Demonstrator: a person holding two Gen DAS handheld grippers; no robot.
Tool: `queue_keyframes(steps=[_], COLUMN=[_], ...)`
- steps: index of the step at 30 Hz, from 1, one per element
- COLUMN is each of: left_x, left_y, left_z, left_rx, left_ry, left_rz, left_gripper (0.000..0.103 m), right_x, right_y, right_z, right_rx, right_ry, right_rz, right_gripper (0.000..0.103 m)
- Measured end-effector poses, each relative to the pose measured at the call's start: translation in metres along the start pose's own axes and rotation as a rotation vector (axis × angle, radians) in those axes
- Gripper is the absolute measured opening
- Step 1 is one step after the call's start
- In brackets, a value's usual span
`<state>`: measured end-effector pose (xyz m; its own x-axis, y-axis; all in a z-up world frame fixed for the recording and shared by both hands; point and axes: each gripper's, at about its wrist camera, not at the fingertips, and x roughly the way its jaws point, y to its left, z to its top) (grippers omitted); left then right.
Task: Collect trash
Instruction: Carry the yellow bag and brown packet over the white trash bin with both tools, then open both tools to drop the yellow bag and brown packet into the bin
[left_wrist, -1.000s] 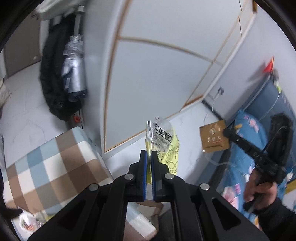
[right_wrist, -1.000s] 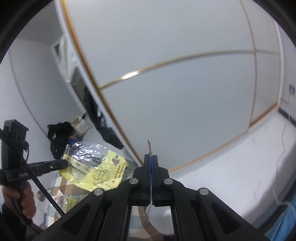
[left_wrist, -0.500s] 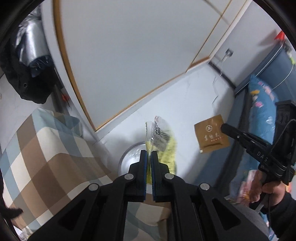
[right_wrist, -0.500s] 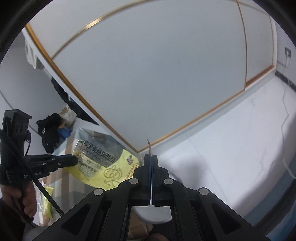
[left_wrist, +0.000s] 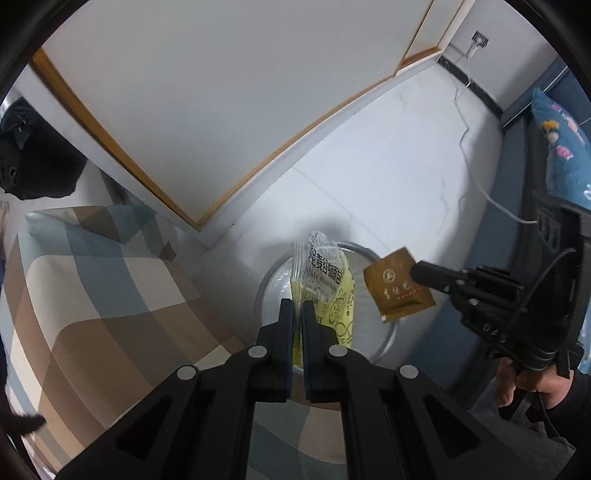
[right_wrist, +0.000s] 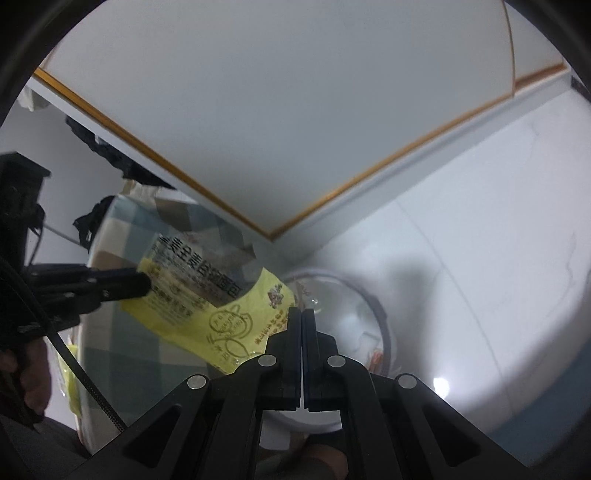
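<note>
The left tool (left_wrist: 298, 308) pinches a crinkled yellow plastic wrapper (left_wrist: 327, 280) above a round white bin (left_wrist: 384, 334). The right tool (right_wrist: 302, 314) clamps a flat, square brown sachet (left_wrist: 397, 283) by its edge, beside the checked cushion (left_wrist: 92, 291).

The bin (left_wrist: 384, 334) is positioned on the floor (left_wrist: 406, 177) just beside the table (left_wrist: 92, 295). Two wrappers (left_wrist: 325, 280) are held over it, side by side.

Right gripper (right_wrist: 302, 314) pinched tight on a thin brown edge, right above the white bin (right_wrist: 369, 314). Left gripper (right_wrist: 142, 284) off to its left clamps the yellow wrapper (right_wrist: 214, 310).
</note>
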<state>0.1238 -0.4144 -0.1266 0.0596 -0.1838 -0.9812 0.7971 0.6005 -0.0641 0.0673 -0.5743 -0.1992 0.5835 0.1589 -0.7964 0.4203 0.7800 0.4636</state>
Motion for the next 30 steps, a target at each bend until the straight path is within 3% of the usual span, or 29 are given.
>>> queue_keyframes(steps=[4,8,12,17,22,26,30], left_x=[0.002,0.010,0.030,0.037,0.046,0.057,0.062], left_y=[-0.008,-0.017,-0.012,-0.013,-0.013,-0.014,-0.013], left_z=[0.002,0.005,0.010,0.009,0.008,0.005,0.003], left_rx=[0.024,0.043,-0.012,-0.036,-0.048,-0.052,-0.067], left_ry=[0.005,0.038,0.097,0.123,0.158,0.202,0.214], left_rz=[0.003,-0.001,-0.042,-0.047,-0.014,-0.007,-0.006], left_gripper=[0.001,0.001,0.001,0.001,0.001,0.001,0.002], right_x=[0.023,0.042,0.045,0.042,0.029,0.017,0.007], right_y=[-0.008,-0.012,-0.015,-0.022,-0.032,-0.042,-0.051], right_z=[-0.010,-0.016,-0.024,-0.033,-0.035,-0.031,-0.031], right_rx=[0.041,0.034,0.028,0.081,0.106,0.135,0.160], right_ry=[0.052,0.114,0.141,0.147,0.118,0.095,0.067], right_rz=[0.023,-0.010,-0.042,-0.029,-0.069,-0.083,-0.063], right_gripper=[0.003,0.003,0.005,0.017,0.035,0.037,0.048])
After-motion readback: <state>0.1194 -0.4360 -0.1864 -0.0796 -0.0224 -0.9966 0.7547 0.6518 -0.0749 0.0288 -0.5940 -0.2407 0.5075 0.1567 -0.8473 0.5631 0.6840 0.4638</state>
